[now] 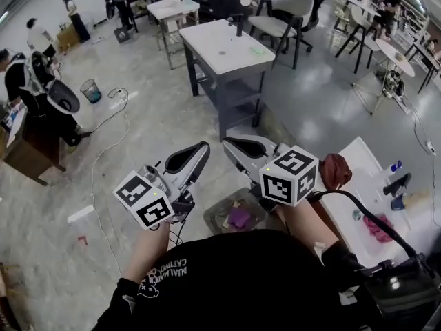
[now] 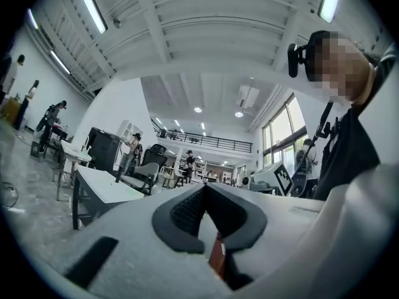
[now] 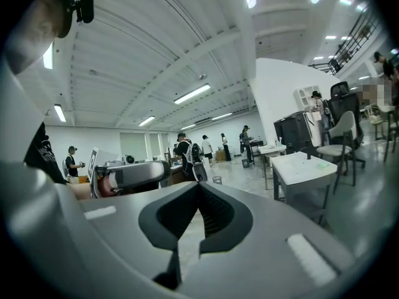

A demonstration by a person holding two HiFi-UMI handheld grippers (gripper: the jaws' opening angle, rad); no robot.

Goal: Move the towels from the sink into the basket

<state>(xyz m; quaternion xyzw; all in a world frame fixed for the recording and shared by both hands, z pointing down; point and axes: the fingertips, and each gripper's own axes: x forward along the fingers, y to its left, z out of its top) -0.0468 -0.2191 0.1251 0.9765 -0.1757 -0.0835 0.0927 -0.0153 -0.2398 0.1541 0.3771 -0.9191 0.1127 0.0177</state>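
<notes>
In the head view both grippers are held out level above the floor, side by side, with nothing in either. My left gripper (image 1: pixel 204 146) (image 2: pixel 204 187) has its jaws together and empty. My right gripper (image 1: pixel 227 142) (image 3: pixel 199 184) is shut and empty too. Below and between them stands the basket (image 1: pixel 219 212) on the floor, with a purple towel (image 1: pixel 240 217) in it. The white sink counter (image 1: pixel 358 178) is at the right; a pink towel (image 1: pixel 377 227) lies in it and a dark red towel (image 1: pixel 335 170) sits at its near corner.
A white-topped grey table (image 1: pixel 227 47) stands ahead, with chairs (image 1: pixel 289 12) behind it. Cables (image 1: pixel 110 126) trail over the floor at the left near a small bin (image 1: pixel 90 90). People stand at desks at the far left and back.
</notes>
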